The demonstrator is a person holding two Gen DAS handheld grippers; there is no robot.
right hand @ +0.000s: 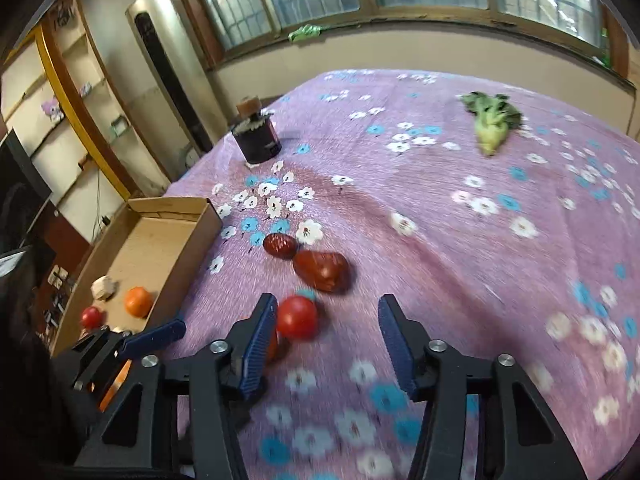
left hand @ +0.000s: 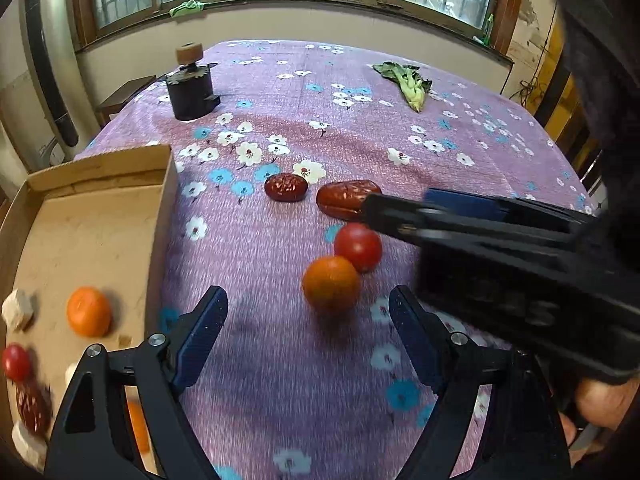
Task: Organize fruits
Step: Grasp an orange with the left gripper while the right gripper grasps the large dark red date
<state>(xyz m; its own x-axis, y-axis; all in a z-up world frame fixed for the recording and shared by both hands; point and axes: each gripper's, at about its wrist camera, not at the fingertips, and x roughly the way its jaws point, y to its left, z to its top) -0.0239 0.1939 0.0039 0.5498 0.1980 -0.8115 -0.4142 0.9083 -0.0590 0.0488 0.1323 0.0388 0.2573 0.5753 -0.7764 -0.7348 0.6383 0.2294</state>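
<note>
Left gripper [left hand: 308, 320]: jaws spread wide, empty, above cloth just short of loose orange [left hand: 331, 282].
Right gripper [right hand: 326, 330]: jaws apart, gripping nothing; tomato [right hand: 297, 317] just inside left finger, touching orange.
Larger jujube [right hand: 321, 271]: on purple floral tablecloth [right hand: 460, 240], long axis running left-right, slightly skewed.
Smaller jujube [right hand: 280, 245]: beside it, long axis likewise crosswise.
Cardboard box [left hand: 100, 176]: at table's left edge; holds orange [left hand: 88, 311], tomato [left hand: 16, 362], jujube [left hand: 32, 406].
</note>
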